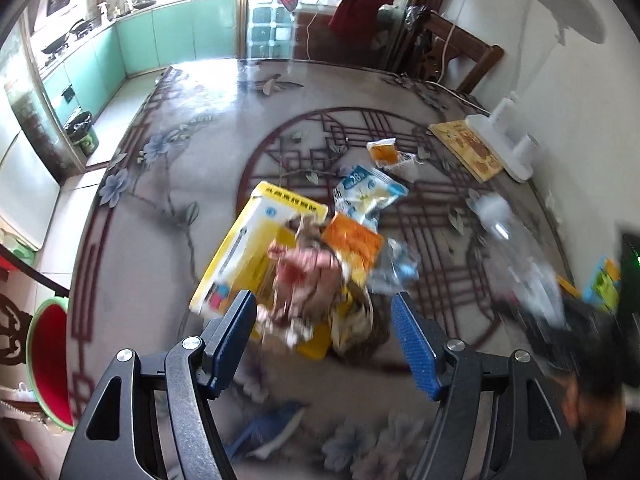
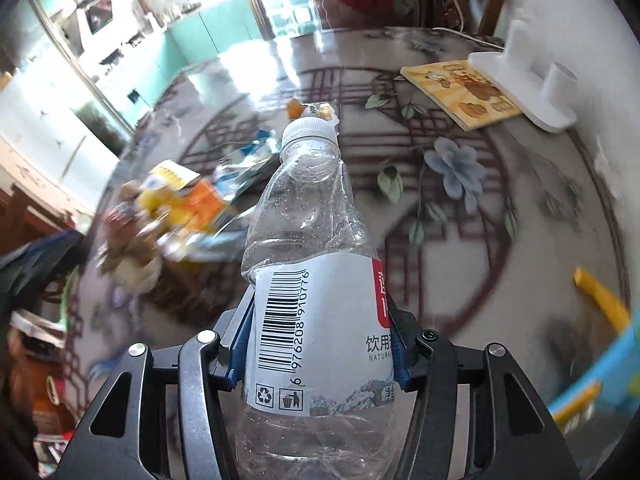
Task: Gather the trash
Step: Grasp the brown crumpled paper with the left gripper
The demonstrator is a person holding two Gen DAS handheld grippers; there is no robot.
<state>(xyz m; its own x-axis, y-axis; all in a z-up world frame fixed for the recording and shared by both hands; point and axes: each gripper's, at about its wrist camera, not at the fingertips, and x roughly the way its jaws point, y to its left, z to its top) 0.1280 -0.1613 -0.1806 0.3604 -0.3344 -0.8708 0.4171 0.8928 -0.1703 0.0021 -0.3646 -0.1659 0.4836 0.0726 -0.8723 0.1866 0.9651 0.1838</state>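
Note:
A heap of trash lies mid-table in the left wrist view: a yellow box (image 1: 244, 252), an orange wrapper (image 1: 354, 242), a crumpled pink wrapper (image 1: 308, 276) and a blue-white packet (image 1: 368, 194). A small orange packet (image 1: 384, 150) lies farther back. My left gripper (image 1: 323, 300) hovers open just in front of the heap, with nothing pressed between its blue pads. My right gripper (image 2: 320, 304) is shut on a clear, dented plastic bottle (image 2: 308, 208) with a white cap, gripping it at the label. The same heap (image 2: 180, 200) shows blurred to the bottle's left.
The glass-topped patterned table (image 1: 180, 160) carries a white lamp base (image 1: 504, 140) and a yellow picture book (image 1: 468, 148) at the back right. A red basin with a green rim (image 1: 48, 360) sits beyond the left edge. Blue and yellow items (image 2: 592, 360) lie at the right.

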